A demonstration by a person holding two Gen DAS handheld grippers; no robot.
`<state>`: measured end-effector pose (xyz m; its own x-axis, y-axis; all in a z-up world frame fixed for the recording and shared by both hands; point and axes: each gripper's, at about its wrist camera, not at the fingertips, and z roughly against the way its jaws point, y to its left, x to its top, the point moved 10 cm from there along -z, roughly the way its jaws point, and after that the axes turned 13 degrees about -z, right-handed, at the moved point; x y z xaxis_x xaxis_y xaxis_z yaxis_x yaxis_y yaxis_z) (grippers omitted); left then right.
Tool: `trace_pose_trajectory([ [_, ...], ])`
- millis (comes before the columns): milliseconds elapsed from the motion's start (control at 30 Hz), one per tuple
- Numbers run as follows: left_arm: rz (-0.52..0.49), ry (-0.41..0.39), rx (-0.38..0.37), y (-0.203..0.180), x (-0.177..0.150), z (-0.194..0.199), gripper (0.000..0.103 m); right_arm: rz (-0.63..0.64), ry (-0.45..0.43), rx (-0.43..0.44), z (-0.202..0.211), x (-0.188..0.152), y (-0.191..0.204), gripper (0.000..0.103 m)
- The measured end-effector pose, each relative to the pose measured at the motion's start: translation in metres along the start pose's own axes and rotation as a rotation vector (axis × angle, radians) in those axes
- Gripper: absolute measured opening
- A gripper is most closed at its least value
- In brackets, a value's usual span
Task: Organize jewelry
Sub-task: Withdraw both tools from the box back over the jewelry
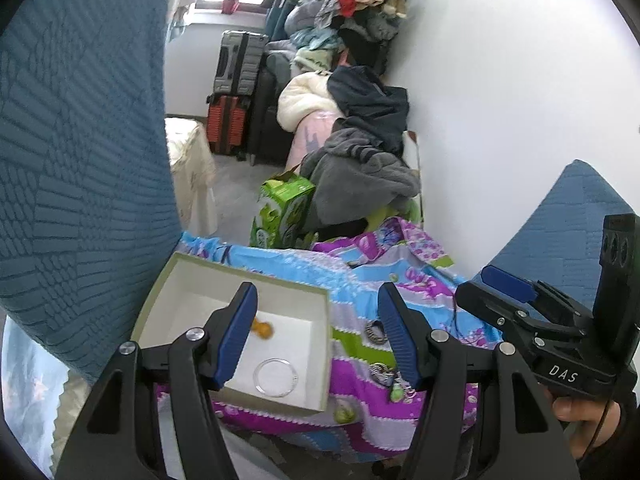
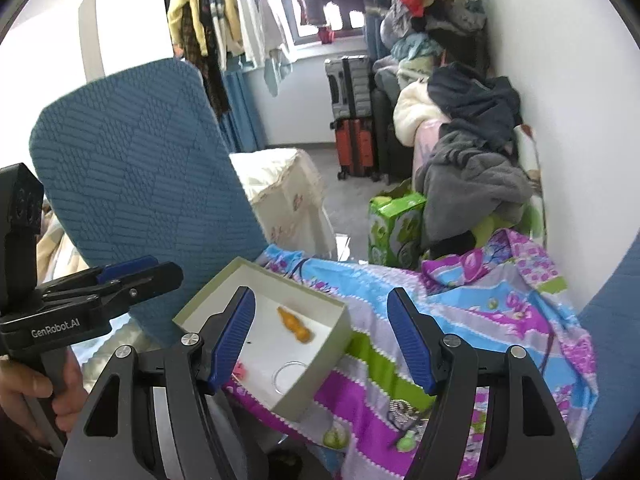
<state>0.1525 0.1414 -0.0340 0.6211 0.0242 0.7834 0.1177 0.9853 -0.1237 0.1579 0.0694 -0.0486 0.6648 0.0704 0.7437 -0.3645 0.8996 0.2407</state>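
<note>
On a bright patterned cloth [image 1: 356, 280] of blue, purple and green stripes sits a shallow square cardboard box [image 1: 326, 344] with a white inside. Inside the box lie an orange-yellow beaded piece [image 2: 295, 325] near the far wall and a clear plastic bangle [image 1: 277, 377] near the front corner. Just beside the box, on the cloth, rest a dark striped hair tie [image 1: 375, 333] and a small tangle of silver jewelry with green beads [image 1: 394, 382]. The left gripper [image 1: 318, 334] hangs above the box edge, its blue-padded jaws standing well apart with nothing between them. The right gripper [image 2: 322, 340] likewise stands wide and empty over the box and cloth. Each gripper is held in a hand [image 1: 584, 410]. A blue quilted chair back [image 2: 136, 188] rises behind the box.
</note>
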Motion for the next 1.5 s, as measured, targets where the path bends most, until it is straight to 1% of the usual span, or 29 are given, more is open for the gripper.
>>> trace_pose_trajectory([
  [233,-0.031,-0.011,-0.027,-0.042,0.006,-0.002,0.063,-0.018,-0.043,-0.035,0.027,0.001,-0.030,0.068],
  [433,-0.037,-0.020,-0.051,-0.069,0.001,-0.006,0.063,-0.032,-0.075,-0.081,0.050,-0.008,-0.059,0.068],
  [500,-0.045,-0.011,-0.064,-0.078,-0.005,-0.009,0.063,-0.040,-0.087,-0.099,0.057,-0.014,-0.070,0.068],
  [567,-0.068,0.014,-0.068,-0.089,-0.012,-0.016,0.063,-0.050,-0.097,-0.114,0.063,-0.019,-0.080,0.068],
  [667,-0.073,0.040,-0.093,-0.103,-0.026,-0.023,0.063,-0.079,-0.100,-0.131,0.071,-0.030,-0.097,0.068],
  [1000,-0.106,0.139,-0.148,-0.143,-0.073,-0.052,0.063,-0.151,-0.082,-0.200,0.085,-0.077,-0.143,0.068],
  [1067,-0.118,0.164,-0.148,-0.148,-0.079,-0.057,0.063,-0.167,-0.073,-0.207,0.085,-0.085,-0.151,0.068],
  [1133,-0.122,0.172,-0.146,-0.151,-0.082,-0.061,0.063,-0.183,-0.059,-0.216,0.083,-0.094,-0.158,0.068],
  [1367,-0.132,0.203,-0.176,-0.165,-0.098,-0.076,0.063,-0.219,-0.022,-0.242,0.075,-0.120,-0.178,0.067],
  [1433,-0.145,0.220,-0.199,-0.172,-0.105,-0.083,0.058,-0.232,-0.013,-0.251,0.071,-0.130,-0.185,0.066],
  [1500,-0.150,0.235,-0.205,-0.174,-0.112,-0.090,0.055,-0.246,0.009,-0.259,0.064,-0.142,-0.189,0.063],
])
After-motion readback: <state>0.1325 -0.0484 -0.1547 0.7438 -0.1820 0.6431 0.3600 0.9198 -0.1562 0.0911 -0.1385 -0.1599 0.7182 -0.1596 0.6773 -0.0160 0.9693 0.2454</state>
